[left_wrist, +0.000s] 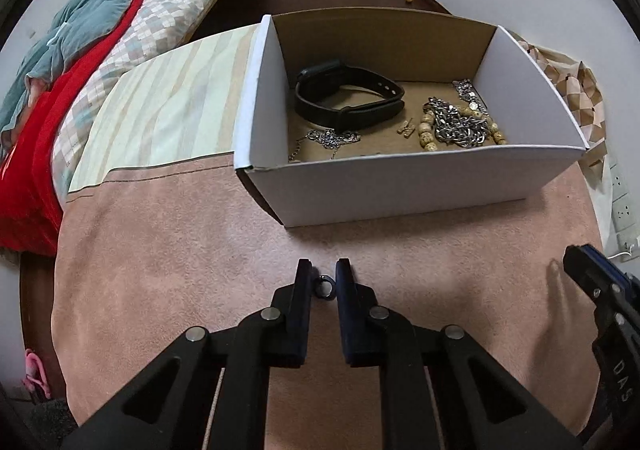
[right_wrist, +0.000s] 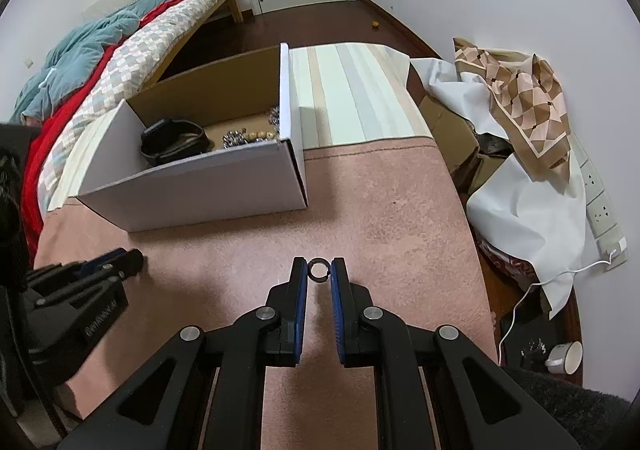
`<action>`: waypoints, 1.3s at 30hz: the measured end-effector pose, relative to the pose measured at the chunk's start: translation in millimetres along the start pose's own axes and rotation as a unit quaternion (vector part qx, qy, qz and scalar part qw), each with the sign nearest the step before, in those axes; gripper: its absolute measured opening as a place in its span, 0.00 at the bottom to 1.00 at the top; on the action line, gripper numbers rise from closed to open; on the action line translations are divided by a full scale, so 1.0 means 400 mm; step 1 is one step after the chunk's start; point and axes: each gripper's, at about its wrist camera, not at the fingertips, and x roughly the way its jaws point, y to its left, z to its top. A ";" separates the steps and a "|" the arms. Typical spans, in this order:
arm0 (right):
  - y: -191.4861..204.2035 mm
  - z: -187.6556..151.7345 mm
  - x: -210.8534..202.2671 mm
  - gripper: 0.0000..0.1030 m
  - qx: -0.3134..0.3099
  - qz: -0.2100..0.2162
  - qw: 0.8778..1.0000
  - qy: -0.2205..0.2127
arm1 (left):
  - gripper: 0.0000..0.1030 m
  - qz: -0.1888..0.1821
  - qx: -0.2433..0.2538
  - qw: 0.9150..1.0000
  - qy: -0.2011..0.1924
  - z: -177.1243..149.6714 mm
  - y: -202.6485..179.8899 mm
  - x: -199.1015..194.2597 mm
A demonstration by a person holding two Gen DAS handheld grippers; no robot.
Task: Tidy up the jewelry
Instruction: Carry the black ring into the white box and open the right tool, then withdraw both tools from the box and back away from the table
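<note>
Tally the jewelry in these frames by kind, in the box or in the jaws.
Small dark rings: 2, one in the left gripper, one in the right gripper
Black strap watch: 1
Silver chains: 2
Beaded bracelet: 1
Total: 6

Two matte-black claws: the left claw (left_wrist: 324, 270) has dark pads, the right claw (right_wrist: 319, 269) blue ribbed pads; silver pivot screws, white lettering along one frame.

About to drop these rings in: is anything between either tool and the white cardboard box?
Nothing visible: only bare pink blanket lies between the right tool, shut on its small dark ring, and the white cardboard box; likewise the left tool.
</note>
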 end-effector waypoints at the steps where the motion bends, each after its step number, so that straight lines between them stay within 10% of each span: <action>1: 0.001 0.002 -0.006 0.12 0.000 0.001 1.000 -0.003 | 0.09 -0.001 -0.001 1.000 -0.003 -0.001 0.004 -0.007; 15: 0.029 0.147 -0.123 0.12 -0.003 0.062 0.997 -0.051 | 0.09 -0.052 -0.007 0.997 -0.060 0.136 0.042 -0.177; 30: 0.090 0.411 0.121 0.19 -0.019 0.110 0.991 0.079 | 0.14 -0.083 -0.046 0.995 0.002 0.306 0.106 -0.061; 34: 0.073 0.419 0.104 0.40 -0.004 0.118 0.991 0.068 | 0.53 -0.069 -0.047 0.996 -0.019 0.312 0.121 -0.093; 39: 0.063 0.407 0.047 0.45 -0.004 0.105 0.993 0.047 | 0.66 -0.043 -0.057 0.997 -0.042 0.305 0.153 -0.139</action>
